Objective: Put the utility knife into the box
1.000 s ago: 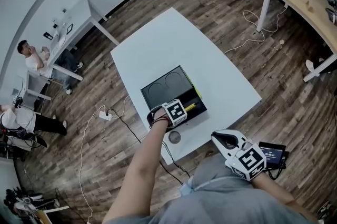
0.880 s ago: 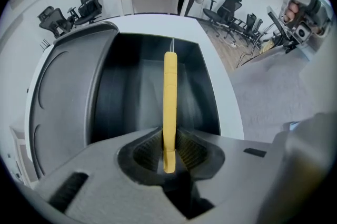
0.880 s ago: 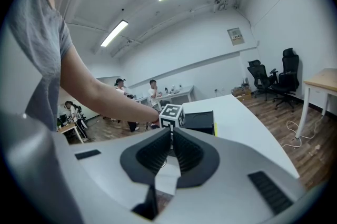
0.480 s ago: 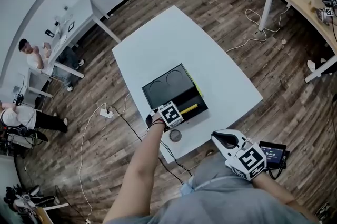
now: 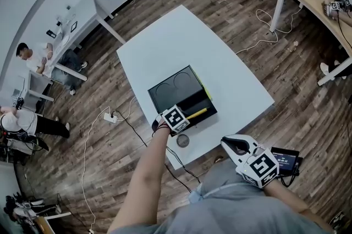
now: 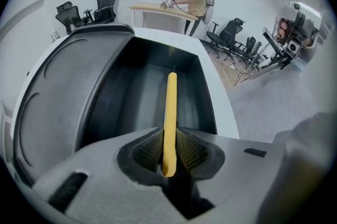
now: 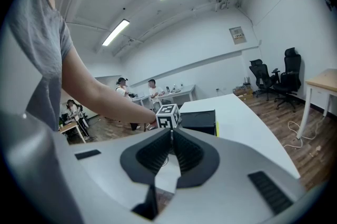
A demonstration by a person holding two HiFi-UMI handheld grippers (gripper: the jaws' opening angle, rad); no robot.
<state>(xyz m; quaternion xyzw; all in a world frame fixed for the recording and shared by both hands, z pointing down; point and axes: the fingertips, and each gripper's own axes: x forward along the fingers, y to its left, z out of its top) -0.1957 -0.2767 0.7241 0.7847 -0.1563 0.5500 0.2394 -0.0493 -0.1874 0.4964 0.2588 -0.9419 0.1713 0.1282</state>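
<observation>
Since a second ago the left gripper (image 5: 182,117) has slid slightly toward 9 o'clock along the near side of the box (image 5: 187,96), and the utility knife (image 5: 198,113) has gone with it; the right gripper (image 5: 230,143) has not shifted.

From the head view, the black box stands open on the white tabletop (image 5: 231,79), toward its 7 o'clock end, with the lid laid back at 11 o'clock. The left gripper sits at the box's 6 o'clock edge, and the yellow utility knife sticks out from it toward 3 o'clock, across the near part of the open tray.

The left gripper view has the fingers (image 6: 192,149) pinching the utility knife (image 6: 170,107) near its back end. Its length reaches forward over the dark inside of the box (image 6: 202,97). Whether its far tip touches the bottom cannot be told.

At 4 o'clock from the box, the right gripper is off the tabletop and close to the person's body. Its own view shows the fingers (image 7: 189,152) pressed together with nothing between them.

A small round thing (image 5: 182,142) lies on the tabletop at 6 o'clock from the left gripper.
</observation>
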